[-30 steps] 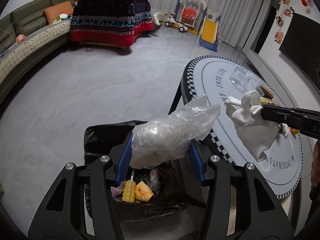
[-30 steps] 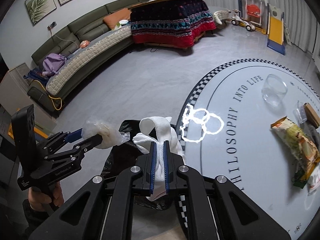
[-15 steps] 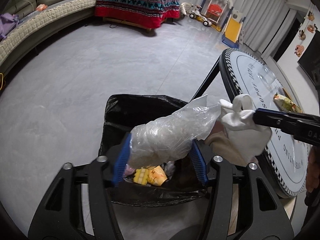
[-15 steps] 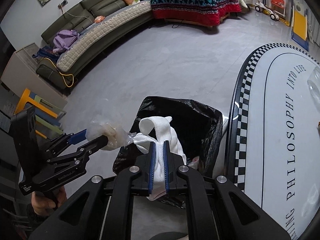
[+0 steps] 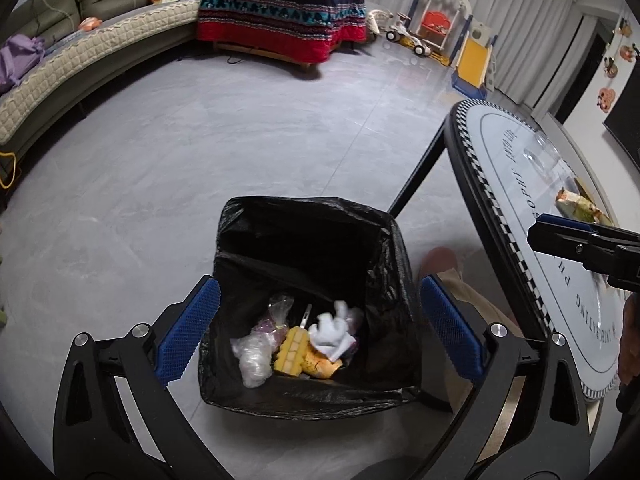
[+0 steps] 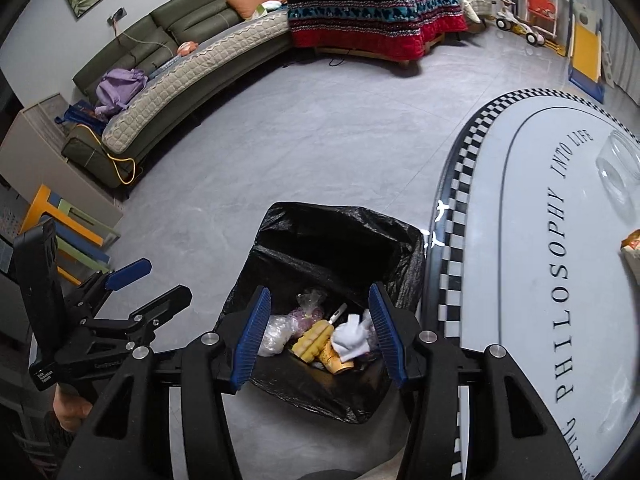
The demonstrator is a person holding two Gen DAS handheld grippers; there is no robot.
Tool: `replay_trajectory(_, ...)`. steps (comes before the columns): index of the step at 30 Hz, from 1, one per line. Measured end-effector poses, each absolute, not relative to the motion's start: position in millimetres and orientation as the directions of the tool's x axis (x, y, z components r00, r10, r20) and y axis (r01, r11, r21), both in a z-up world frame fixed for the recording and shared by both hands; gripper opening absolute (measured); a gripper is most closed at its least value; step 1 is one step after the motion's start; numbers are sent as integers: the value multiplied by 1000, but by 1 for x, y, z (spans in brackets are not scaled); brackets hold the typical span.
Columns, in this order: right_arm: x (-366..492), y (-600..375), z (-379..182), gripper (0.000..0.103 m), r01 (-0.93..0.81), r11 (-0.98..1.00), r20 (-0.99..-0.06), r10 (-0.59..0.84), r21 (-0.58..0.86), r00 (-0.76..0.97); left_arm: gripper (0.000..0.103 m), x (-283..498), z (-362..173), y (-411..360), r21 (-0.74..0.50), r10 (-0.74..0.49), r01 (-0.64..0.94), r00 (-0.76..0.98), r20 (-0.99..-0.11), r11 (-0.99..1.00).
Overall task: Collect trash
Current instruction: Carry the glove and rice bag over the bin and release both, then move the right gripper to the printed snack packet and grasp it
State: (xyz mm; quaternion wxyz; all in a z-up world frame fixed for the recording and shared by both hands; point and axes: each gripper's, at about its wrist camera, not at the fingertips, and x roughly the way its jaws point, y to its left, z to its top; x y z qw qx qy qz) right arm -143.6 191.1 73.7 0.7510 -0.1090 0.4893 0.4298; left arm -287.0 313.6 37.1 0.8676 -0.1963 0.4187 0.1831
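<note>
Over the black-lined bin [image 5: 312,264], at six o'clock in both wrist views, both claws hang released and empty so that what they let go lands inside. From left to right: the left claw [image 5: 316,330] has its jaws opening to full spread with nothing between them; the right claw [image 6: 318,334] has its jaws opening too, likewise bare. Down in the bin lie one clear plastic bag [image 5: 253,362], one yellow corn cob [image 5: 291,350] and one white tissue wad [image 5: 332,330]. At three o'clock, the round worktop [image 6: 520,280] carries one clear bowl [image 6: 620,170] and one snack wrapper [image 5: 580,206], probably next to collect.
</note>
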Motion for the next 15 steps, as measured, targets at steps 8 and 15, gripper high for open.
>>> replay_trajectory(8,-120,144,91,53,-724,650,-820,530,230,216,97,-243,52,275,-183,92,-383,598,-796,905)
replay_trajectory(15,-79,84,106,55,-663,729,-827,470,169,307,97,-187,72,231,-175,38,-286,609,-792,942)
